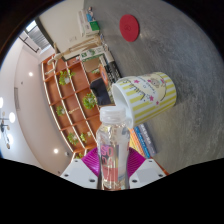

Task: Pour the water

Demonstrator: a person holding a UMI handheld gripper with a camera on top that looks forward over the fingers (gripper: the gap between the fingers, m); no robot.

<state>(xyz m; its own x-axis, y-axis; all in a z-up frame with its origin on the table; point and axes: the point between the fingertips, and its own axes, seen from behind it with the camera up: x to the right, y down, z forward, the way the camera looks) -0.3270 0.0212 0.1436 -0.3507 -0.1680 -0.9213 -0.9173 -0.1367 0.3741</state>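
Pinching a clear plastic water bottle (114, 148) between their pink pads, the tongs (113, 172) hold it by the lower body with its neck leaning toward the paper cup (147, 98). That lean looks deliberate: the task is pouring, and the bottle's mouth sits just beside the cup's rim. The bottle is smooth, transparent and ribbed near the shoulder, with a white cap or collar at the top; whether the cap is off is hard to tell. The cup is a tapered paper one with yellow-green stripes and a pale printed band, its open mouth turned toward the bottle. It stands on a grey, speckled desk (175, 50). Beyond it, well apart toward the far edge, lies a flat red disc (130, 28). A wooden shelf unit (72, 95) with green items stands alongside.
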